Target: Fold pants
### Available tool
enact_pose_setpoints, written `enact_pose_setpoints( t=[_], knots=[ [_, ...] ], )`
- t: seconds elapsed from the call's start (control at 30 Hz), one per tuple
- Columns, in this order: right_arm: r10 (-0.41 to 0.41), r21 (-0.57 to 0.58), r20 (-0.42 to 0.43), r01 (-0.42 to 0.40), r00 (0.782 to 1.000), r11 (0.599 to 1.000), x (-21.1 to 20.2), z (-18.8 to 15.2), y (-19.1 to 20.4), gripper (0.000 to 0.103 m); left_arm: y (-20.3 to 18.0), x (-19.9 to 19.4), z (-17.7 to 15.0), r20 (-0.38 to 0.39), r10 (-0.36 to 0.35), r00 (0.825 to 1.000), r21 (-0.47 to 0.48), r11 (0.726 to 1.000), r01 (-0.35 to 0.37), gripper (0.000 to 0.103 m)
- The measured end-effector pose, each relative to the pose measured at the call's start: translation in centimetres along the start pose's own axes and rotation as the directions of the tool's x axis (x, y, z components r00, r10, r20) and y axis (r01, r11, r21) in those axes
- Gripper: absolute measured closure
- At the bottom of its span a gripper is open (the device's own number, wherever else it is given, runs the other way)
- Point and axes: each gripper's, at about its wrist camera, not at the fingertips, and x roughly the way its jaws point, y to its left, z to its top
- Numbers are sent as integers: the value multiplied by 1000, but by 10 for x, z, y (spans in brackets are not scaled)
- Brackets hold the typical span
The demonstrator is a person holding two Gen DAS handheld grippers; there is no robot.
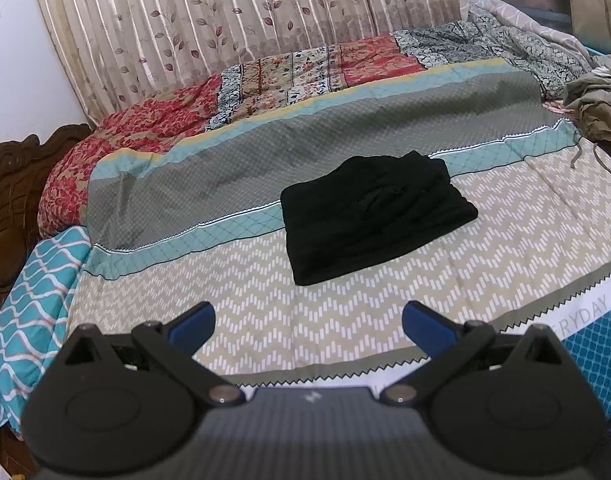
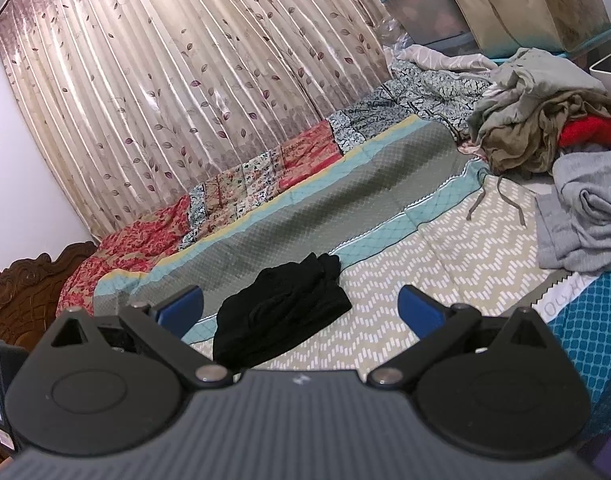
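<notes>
we judge the fold to be about done: the black soft-knit pants [image 1: 375, 216] lie as a compact, thick bundle on the chevron-patterned beige and teal bedspread [image 1: 265, 328], its far end reaching the teal band that runs across the bed. what could still go wrong is mostly the bundle itself. the layers look loose and rumpled on top, and the far corner shows uneven edges in the right wrist view, so any nudge or a one-sided pinch could let the upper layers slide and the stack spring open. the soft bedding beneath also gives, so pressing down to flatten it may tilt the stack rather than set it.

our left gripper [image 1: 308, 322] has its blue-padded jaws spread wide and holds nothing; the pants lie ahead of it, well apart, slightly toward its right finger. our right gripper [image 2: 299, 306] is likewise wide and empty, with the pants [image 2: 283, 308] ahead and toward its left finger, nearer but not touching as far as we can tell.

toward the right edge of the bed sits a heap of grey, olive and red unfolded clothes [image 2: 545, 128], well apart from the bundle; its dangling drawstring could snag if we reach that way.
</notes>
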Motion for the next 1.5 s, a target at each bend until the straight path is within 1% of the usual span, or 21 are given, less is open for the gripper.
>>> enact_pose_setpoints(
  t=[0.27, 0.67, 1.13, 1.5],
  knots=[
    [-5, 14, -1, 5, 1000, 1000, -1, 0, -5, 0, 0, 2, -2, -1, 14, 1000, 6, 1000, -14, 0],
    [-7, 11, -28, 7, 1000, 1000, 8, -5, -4, 0, -1, 15, -5, -14, 32, 999, 32, 999, -31, 0],
    [-24, 26, -81, 26, 996, 999, 28, -11, -12, 0, -8, 42, -6, -66, 12, 998, 52, 999, -9, 0],
    [-55, 39, -124, 61, 991, 997, 48, -14, -18, 0, -17, 73, -1, -122, -27, 992, 54, 998, 34, 0]
  ],
)
